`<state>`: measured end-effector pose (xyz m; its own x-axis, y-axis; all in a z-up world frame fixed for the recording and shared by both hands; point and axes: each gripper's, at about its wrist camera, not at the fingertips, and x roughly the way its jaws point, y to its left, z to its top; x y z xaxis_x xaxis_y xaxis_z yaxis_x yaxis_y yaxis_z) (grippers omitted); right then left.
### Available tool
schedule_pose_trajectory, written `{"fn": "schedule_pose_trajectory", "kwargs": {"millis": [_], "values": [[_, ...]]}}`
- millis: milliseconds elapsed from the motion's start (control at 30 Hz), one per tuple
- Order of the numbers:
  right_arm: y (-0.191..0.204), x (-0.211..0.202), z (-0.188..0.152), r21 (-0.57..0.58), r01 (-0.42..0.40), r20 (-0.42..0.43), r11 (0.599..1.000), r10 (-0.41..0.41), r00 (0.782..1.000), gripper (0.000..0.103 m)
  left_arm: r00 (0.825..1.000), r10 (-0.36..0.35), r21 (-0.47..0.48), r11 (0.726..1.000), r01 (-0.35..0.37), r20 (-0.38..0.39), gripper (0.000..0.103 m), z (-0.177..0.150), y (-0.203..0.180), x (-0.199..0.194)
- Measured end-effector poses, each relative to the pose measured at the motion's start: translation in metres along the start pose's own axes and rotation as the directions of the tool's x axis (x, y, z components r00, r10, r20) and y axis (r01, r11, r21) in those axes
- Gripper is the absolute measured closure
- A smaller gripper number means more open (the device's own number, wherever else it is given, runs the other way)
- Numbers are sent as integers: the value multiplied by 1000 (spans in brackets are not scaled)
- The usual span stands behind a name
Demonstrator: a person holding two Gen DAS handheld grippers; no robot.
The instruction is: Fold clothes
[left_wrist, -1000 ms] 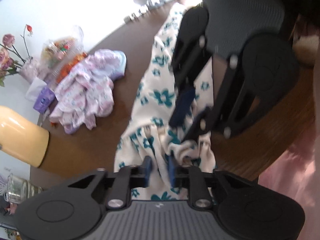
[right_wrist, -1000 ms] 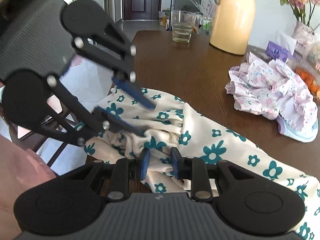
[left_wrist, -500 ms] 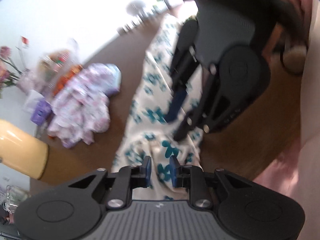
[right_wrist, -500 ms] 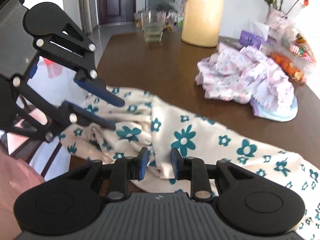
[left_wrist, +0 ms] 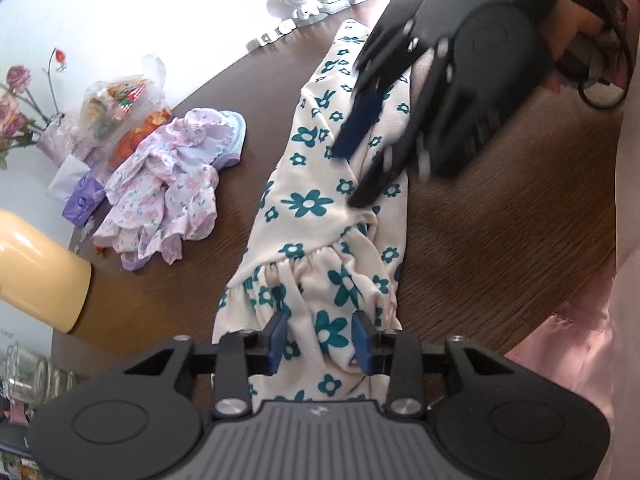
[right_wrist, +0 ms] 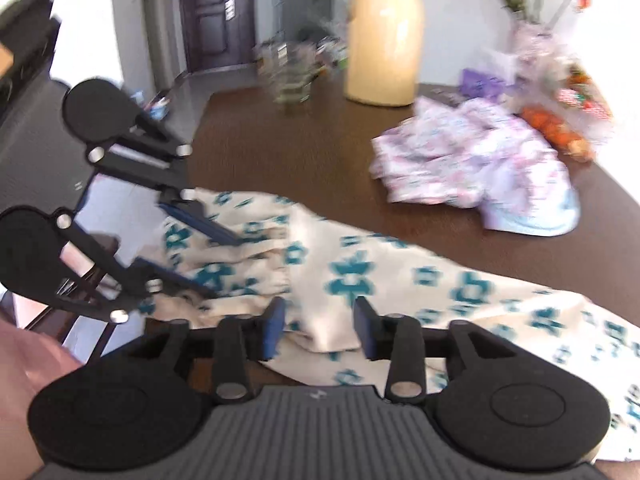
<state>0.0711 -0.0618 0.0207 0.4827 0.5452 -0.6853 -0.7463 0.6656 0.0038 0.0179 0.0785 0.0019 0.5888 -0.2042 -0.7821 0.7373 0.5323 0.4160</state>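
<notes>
Both sets of jaws have been parted since earlier. The left gripper (left_wrist: 320, 338) and right gripper (right_wrist: 320, 328) are held open, with the floral garment (left_wrist: 320, 208) lying loose between the fingers.

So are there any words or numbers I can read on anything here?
None can be read.
Purple packet by the flowers: a round mark, too small to read.
Snack bag: colourful print, too blurred.
Door: a pale notice, too blurred.
Left gripper body: a tiny logo, no letters to make out.
Floral dress: only flowers, no text.
</notes>
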Motion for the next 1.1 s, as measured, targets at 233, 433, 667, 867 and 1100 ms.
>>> {"fn": "schedule_pose_trajectory", "kwargs": {"millis": [233, 433, 667, 867, 1100], "values": [[-59, -19, -17, 128, 187, 21, 974, -191, 981, 60, 995, 60, -31, 998, -57, 83, 69, 30, 11, -11], [-103, -3, -28, 138, 302, -19, 943, -302, 953, 60, 998, 46, 9, 999, -47, 29, 69, 52, 7, 23], [-134, -11, -62, 215, 269, -44, 939, -266, 963, 59, 1000, 18, -38, 999, -18, -9, 74, 37, 3, 37], [-137, -19, -65, 251, 237, -10, 938, -243, 970, 54, 999, 37, -47, 998, -37, -14, 62, 44, 6, 34], [-173, -75, -79, 455, 295, 46, 840, -353, 934, 21, 993, 65, -51, 997, -61, 96, 28, 78, 17, 12]]}}
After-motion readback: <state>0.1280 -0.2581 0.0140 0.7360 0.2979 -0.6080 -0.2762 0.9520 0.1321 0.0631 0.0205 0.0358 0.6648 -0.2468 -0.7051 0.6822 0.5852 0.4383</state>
